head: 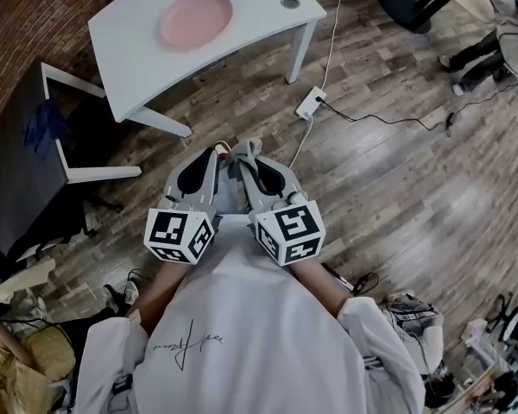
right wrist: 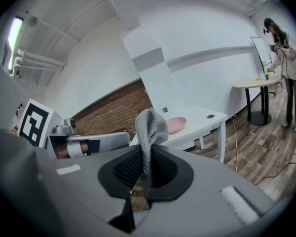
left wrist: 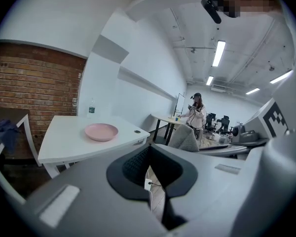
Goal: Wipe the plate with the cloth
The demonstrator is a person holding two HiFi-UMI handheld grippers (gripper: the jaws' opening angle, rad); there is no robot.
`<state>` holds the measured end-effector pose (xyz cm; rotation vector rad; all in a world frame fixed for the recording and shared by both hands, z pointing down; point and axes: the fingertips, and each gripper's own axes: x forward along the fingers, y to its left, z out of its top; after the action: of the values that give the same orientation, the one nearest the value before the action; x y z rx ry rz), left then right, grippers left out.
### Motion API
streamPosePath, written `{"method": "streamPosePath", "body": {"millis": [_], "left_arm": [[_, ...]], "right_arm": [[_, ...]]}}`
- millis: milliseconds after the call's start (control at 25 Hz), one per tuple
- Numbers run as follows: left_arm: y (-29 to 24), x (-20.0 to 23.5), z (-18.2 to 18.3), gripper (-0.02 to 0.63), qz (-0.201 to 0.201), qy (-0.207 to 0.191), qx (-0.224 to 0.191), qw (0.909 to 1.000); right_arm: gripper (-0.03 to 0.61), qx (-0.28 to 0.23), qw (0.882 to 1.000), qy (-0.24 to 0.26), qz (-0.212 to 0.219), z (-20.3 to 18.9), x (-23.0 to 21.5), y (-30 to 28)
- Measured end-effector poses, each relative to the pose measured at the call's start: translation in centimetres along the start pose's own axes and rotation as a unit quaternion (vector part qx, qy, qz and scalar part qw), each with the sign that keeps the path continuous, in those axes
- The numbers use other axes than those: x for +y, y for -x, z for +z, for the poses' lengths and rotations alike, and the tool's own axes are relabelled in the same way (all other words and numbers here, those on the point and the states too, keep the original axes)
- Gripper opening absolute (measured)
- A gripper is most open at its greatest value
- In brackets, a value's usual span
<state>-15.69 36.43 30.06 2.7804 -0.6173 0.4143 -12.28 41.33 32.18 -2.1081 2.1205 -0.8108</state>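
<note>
A pink plate (head: pixel 196 19) lies on a white table (head: pixel 138 37) across the floor from me. The left gripper view shows the plate (left wrist: pixel 101 131) as well, and so does the right gripper view, plate (right wrist: pixel 173 124). Both grippers are held close to my chest, side by side, well short of the table. My right gripper (head: pixel 244 156) is shut on a grey knitted cloth (right wrist: pixel 151 127), which sticks up above the jaws. The cloth (left wrist: pixel 185 139) also shows in the left gripper view. My left gripper (head: pixel 214 153) is shut with nothing between its jaws.
A white power strip (head: pixel 311 103) with cables lies on the wooden floor between me and the table. A dark cabinet with a white frame (head: pixel 69 128) stands at the left. A person (left wrist: pixel 196 113) stands by a round table far off. A bottle (left wrist: pixel 91 107) stands on the white table.
</note>
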Motion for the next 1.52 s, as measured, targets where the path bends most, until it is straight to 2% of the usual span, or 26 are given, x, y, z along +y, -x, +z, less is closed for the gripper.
{"method": "streamPosePath", "body": {"millis": [440,960,1520], "left_arm": [[-2.6,2.9,1.9,0.014,0.002,0.002,-0.007,1.0000],[-8.0,10.2,4.9,0.014,-0.017,0.034,-0.006,0.9993],[-14.0,19.3,8.9,0.014,-0.016,0.063,-0.012,0.9978]], "right_arm": [[0.031,0.005,1.000,-0.008,0.001,1.7,-1.7,-3.4],[0.028,0.045,0.999,-0.017,0.017,4.8,-1.9,-12.2],[0.032,0.080,0.996,0.027,0.028,9.5,-4.2,-21.5]]}}
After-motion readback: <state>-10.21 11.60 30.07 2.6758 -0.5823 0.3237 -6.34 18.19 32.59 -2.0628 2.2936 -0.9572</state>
